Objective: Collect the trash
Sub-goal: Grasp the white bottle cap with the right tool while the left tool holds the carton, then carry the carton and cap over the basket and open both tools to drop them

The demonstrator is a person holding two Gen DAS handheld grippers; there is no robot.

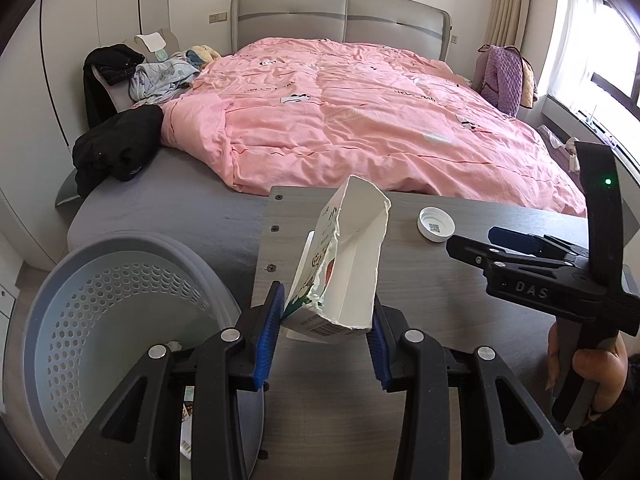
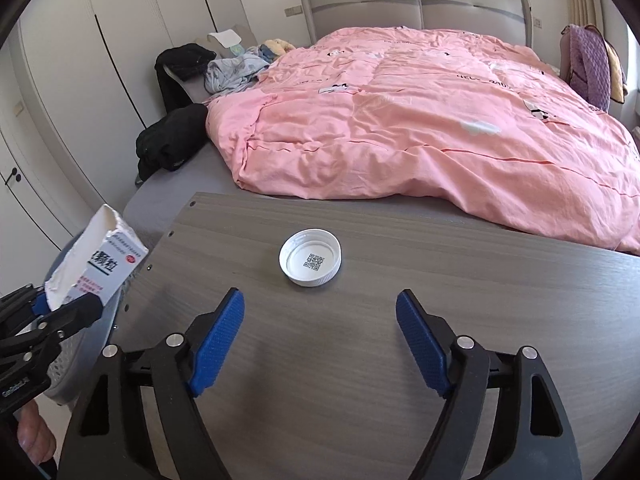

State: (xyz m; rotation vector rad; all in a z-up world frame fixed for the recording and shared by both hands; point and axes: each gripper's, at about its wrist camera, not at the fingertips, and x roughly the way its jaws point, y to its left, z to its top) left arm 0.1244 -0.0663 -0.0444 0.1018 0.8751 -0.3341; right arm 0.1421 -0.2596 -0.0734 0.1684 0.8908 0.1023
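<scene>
At far left, beside the table, a perforated grey bin (image 1: 120,312) is positioned to receive trash. A torn white carton (image 1: 340,264) is clamped at its base between the left gripper (image 1: 326,334) pads, near the table's left edge, apparently for transfer to the bin. Rightward, a white cap (image 2: 310,257) is seen resting on the table (image 2: 360,360), ahead of the right gripper (image 2: 320,344), whose jaws are spread wide, presumably for pickup.
</scene>
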